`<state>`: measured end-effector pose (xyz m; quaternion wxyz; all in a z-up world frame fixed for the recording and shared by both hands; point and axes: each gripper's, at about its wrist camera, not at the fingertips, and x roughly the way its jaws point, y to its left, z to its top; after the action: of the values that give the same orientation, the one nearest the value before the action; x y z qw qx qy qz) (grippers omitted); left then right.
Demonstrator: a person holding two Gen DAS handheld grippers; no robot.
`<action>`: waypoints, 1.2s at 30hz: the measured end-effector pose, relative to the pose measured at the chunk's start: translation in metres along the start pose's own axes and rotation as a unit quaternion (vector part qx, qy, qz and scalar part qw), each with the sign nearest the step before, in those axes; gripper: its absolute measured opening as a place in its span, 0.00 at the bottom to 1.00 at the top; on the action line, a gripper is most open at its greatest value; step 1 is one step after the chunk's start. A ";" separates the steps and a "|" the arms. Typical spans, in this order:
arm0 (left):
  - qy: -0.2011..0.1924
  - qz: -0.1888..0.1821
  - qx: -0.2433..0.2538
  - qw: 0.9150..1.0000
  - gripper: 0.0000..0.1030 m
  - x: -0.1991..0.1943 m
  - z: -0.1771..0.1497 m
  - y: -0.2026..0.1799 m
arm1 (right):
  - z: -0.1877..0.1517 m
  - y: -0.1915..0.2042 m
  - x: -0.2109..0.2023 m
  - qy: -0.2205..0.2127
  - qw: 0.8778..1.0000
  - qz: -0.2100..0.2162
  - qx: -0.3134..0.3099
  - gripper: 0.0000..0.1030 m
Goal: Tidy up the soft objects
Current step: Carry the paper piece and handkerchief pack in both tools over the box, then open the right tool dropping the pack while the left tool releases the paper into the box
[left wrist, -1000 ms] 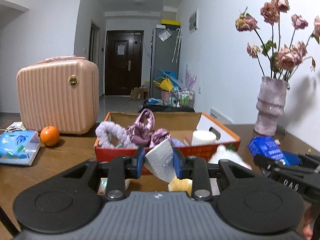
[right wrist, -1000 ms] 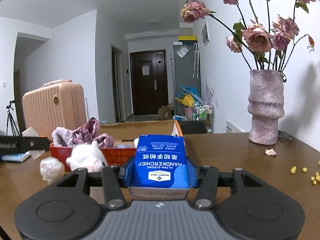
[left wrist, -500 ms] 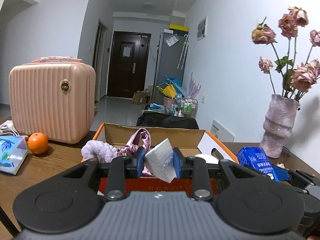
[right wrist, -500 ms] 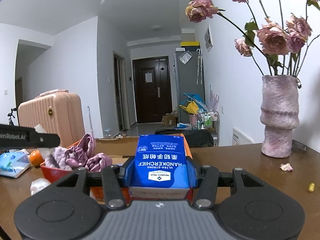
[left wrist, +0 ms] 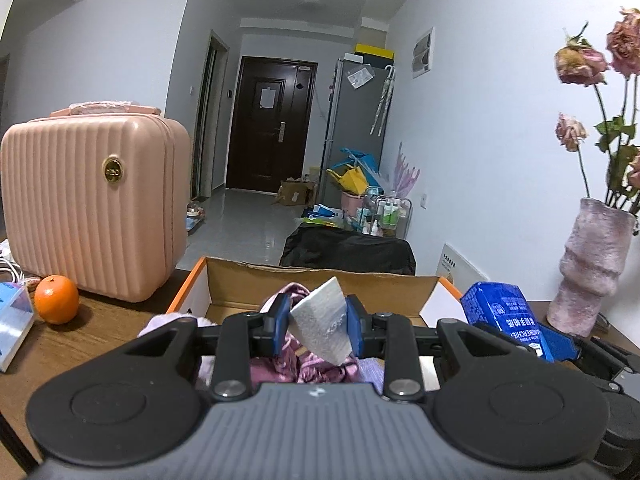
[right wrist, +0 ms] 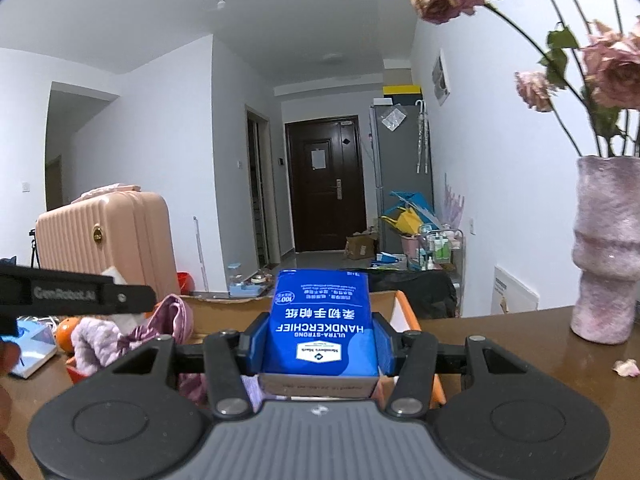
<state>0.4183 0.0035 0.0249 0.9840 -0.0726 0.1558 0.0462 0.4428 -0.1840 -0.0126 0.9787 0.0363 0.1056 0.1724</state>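
Left wrist view, centre: the left gripper is closed on a folded white tissue, pinched across its width between the blue pads; one corner sticks up above the fingers. The tissue hangs over the open box, whose orange-edged cardboard walls fill the middle of the frame. Inside, directly below the fingers, lie a purple satin scrunchie and a fluffy lilac one.

Right wrist view, centre: the right gripper is closed on a blue pack of handkerchiefs, held by its two long sides, print upside down. It sits above the box's right end, the orange rim just behind it.

Handling, as judged: both items look light and compressible. The tissue is limp and likely to tear or slip if held by a corner; a grip across the folded middle seems safest. The pack's film wrapper appears slick, so a squeeze on the flat sides, near mid-length, should hold best.

Left of frame: pink case, orange. Right: vase.
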 end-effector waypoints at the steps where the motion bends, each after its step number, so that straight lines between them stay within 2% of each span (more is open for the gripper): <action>1: 0.000 0.002 -0.001 1.000 0.30 0.004 0.001 0.000 | 0.001 0.000 0.004 0.000 1.000 0.002 0.001 0.50; 14: -0.007 0.026 0.000 1.000 0.30 0.049 0.012 0.005 | 0.011 0.008 0.058 0.007 1.000 0.019 -0.010 0.50; 25: -0.004 0.030 0.004 1.000 0.32 0.054 0.008 0.004 | 0.013 0.007 0.067 0.022 1.000 0.018 -0.011 0.50; 27: -0.001 0.032 0.000 0.999 0.43 0.055 0.008 0.006 | 0.013 0.005 0.069 0.032 0.999 0.022 -0.006 0.52; 29: 0.001 0.034 -0.005 0.999 0.47 0.056 0.009 0.009 | 0.015 0.003 0.069 0.033 0.999 0.020 -0.004 0.64; 31: 0.003 0.038 -0.012 0.999 0.58 0.056 0.009 0.012 | 0.016 0.002 0.068 0.032 0.999 0.014 -0.003 0.82; 33: -0.001 0.052 -0.018 0.998 0.78 0.056 0.010 0.014 | 0.016 0.001 0.067 0.027 1.000 0.009 0.000 0.85; 36: -0.007 0.068 -0.023 0.997 0.94 0.055 0.010 0.017 | 0.016 0.000 0.067 0.030 1.000 0.002 0.003 1.00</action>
<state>0.4711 0.0253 0.0151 0.9777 -0.0846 0.1519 0.1174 0.5080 -0.1613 -0.0102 0.9747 0.0341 0.1349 0.1748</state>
